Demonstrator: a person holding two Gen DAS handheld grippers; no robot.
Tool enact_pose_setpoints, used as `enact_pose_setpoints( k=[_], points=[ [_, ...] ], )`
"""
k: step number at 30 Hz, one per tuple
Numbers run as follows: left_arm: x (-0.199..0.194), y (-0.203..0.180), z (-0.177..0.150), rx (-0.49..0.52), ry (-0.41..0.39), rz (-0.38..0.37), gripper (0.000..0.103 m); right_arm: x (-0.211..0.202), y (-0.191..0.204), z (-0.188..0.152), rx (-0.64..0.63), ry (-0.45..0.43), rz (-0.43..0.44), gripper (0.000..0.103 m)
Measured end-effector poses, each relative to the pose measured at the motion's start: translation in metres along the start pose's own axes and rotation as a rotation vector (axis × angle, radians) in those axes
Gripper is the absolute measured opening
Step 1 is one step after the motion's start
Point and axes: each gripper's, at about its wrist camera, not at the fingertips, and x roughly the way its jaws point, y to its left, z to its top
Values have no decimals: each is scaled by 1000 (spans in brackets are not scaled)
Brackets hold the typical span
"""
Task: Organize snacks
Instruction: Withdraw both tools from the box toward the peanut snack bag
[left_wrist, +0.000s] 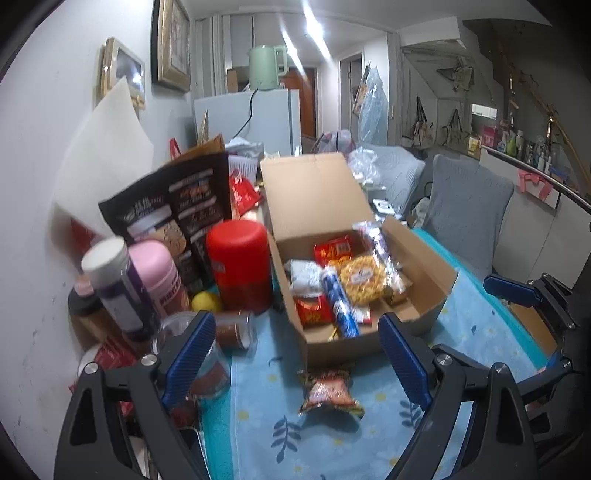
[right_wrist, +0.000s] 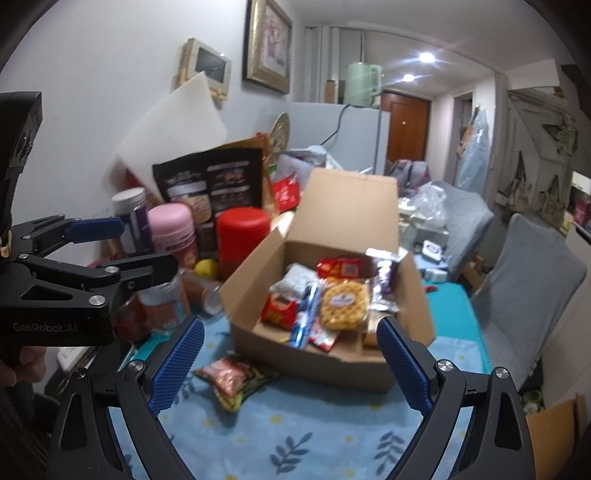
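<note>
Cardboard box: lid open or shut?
Open. The cardboard box has its lid standing up at the back, and the snacks inside show from above in both views.

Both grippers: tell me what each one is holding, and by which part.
Nothing is held. The left gripper and right gripper both stand open and empty above the snack packet.

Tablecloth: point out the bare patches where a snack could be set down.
Free: the tablecloth nearest the grippers, in front of the loose snack packet, and the strip right of the cardboard box. Crowded: the jars and bottles left of the box, against the wall.
</note>
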Motion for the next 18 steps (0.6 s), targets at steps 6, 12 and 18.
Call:
enact_pose_setpoints(
  k=[6,12,18],
  points=[
    [13,10,-26,-24,67,0,91,16,11,-21,8,49,35,96],
    [33,14,-51,-56,137,-26,91,30,16,-44,7,97,25,96],
    [56,10,-71,-87,199,-57,91,39,14,-61,7,142,-1,96]
  ],
)
